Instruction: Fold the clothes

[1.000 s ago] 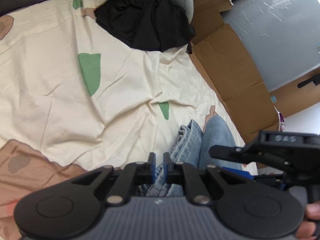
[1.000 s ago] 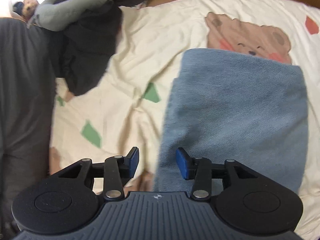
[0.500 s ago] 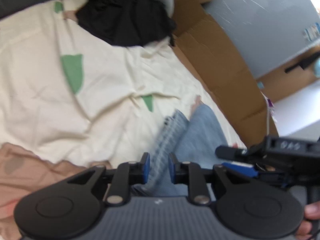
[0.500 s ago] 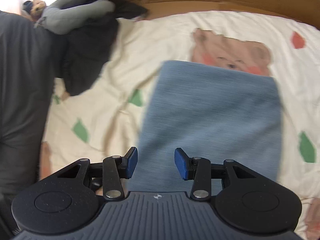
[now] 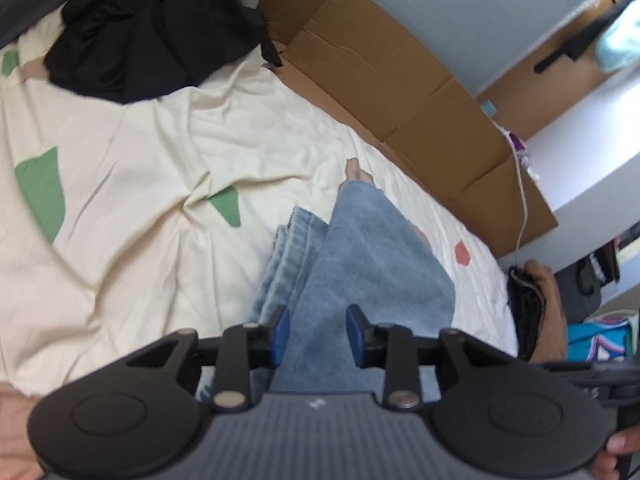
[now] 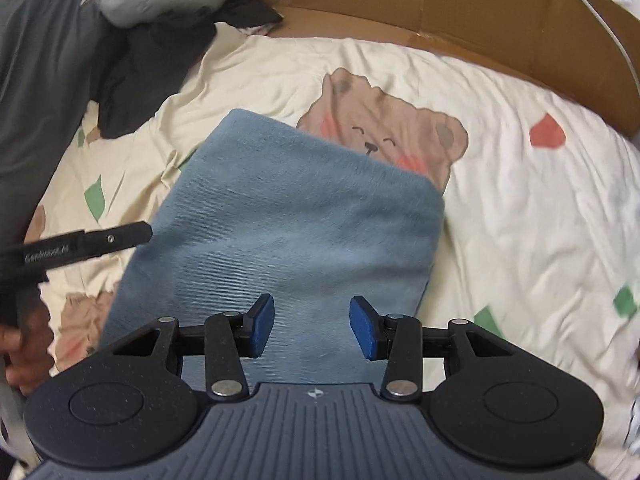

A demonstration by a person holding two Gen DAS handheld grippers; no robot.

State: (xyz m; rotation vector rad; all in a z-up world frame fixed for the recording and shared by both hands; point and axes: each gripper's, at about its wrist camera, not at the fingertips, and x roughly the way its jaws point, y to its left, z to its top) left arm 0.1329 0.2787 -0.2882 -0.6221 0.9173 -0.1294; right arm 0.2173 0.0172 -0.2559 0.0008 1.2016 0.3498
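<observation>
Underneath everything, the cream cotton sheet [image 6: 520, 208] spreads rumpled, printed with a brown bear [image 6: 384, 128] and green and red patches. On it lie the folded jeans [image 6: 288, 220], a soft blue denim rectangle whose far edge covers the bear's chin; stacked hems show at its side. My left tongs [image 5: 316, 336] and right tongs [image 6: 312, 328] both hover over the denim, blue pads apart, gripping nothing.
</observation>
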